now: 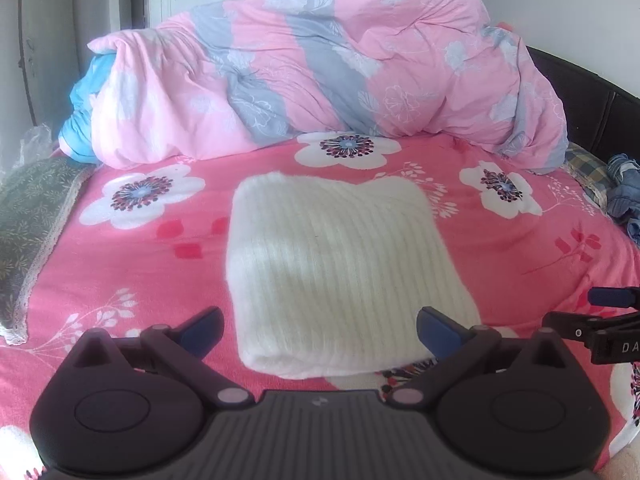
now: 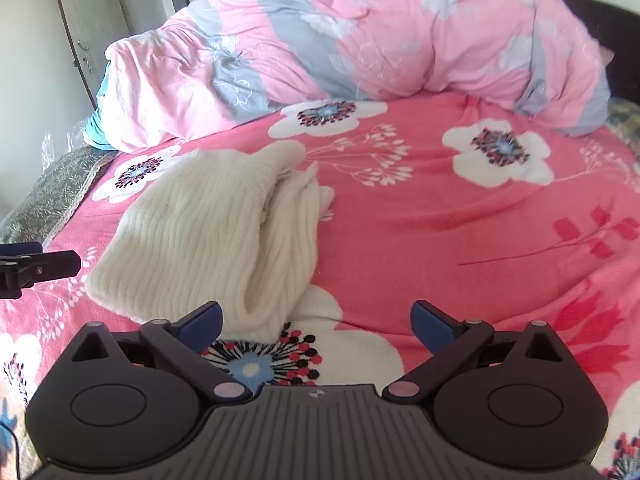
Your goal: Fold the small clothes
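Two grippers hang over the near edge of the bed (image 1: 120,264), both with jaws wide apart and nothing between them, probably because the fold is already made and the cloth is let go. The left gripper (image 1: 320,330) looks straight over the white sweater (image 1: 332,264), which lies folded as a neat block in the middle of the pink sheet. From the right gripper (image 2: 316,322) the sweater (image 2: 200,240) is to the left, its folded layers showing. The quilt (image 1: 320,72) is heaped at the far side, I think to leave flat room for folding.
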The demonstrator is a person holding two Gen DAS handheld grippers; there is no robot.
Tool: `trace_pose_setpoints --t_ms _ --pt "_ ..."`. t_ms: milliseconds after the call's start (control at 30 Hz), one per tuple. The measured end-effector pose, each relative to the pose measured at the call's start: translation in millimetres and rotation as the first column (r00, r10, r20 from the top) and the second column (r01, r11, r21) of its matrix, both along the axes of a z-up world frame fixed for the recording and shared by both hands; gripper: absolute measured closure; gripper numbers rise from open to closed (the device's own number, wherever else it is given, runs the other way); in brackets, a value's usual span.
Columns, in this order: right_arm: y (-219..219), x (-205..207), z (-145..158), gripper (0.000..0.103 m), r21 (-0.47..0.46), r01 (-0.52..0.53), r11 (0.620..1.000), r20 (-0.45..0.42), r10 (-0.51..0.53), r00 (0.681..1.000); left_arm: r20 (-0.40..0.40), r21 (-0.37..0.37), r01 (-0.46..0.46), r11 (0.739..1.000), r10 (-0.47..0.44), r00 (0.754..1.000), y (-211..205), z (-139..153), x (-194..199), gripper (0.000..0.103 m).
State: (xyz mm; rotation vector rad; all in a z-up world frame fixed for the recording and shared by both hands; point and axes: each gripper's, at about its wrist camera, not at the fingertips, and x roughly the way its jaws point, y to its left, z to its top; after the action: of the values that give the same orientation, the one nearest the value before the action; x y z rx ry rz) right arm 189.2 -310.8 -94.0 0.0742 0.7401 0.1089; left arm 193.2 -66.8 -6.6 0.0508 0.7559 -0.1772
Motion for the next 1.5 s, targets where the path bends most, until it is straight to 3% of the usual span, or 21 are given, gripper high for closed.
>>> trace_pose_setpoints --t_ms 133,333,500,700,867,1167,1500 --pt "26 -58 20 0.0 -0.12 0.06 0.991 0.118 -0.046 0.992 0.054 0.064 -0.011 0.998 0.007 0.999 -13 13 -42 0.0" --pt "35 -104 36 0.0 -0.063 0.121 0.991 0.159 -0.11 0.981 0.036 0.091 -0.029 0.995 0.026 0.999 -21 26 -87 0.0" --pt "41 -125 49 0.0 -0.016 0.127 0.992 0.199 -0.121 0.972 0.076 0.09 -0.049 0.995 0.042 0.996 -22 32 -109 0.0" --pt "60 -128 63 0.0 -0.049 0.16 0.986 0.209 -0.146 0.967 0.079 0.062 -0.081 0.995 0.076 0.994 -19 35 -114 0.0" --pt "77 -132 64 0.0 -0.099 0.188 0.977 0.211 -0.164 0.964 0.034 -0.038 -0.12 0.992 0.121 0.992 5 33 -118 0.0" --pt "98 -129 63 0.0 -0.138 0.157 0.978 0.194 -0.129 0.973 -0.005 -0.049 -0.208 0.977 0.208 0.978 31 27 -110 0.0" --pt "108 -122 58 0.0 -0.157 0.142 0.977 0.162 -0.116 0.98 -0.002 -0.061 -0.234 0.97 0.234 0.972 39 30 -110 0.0"
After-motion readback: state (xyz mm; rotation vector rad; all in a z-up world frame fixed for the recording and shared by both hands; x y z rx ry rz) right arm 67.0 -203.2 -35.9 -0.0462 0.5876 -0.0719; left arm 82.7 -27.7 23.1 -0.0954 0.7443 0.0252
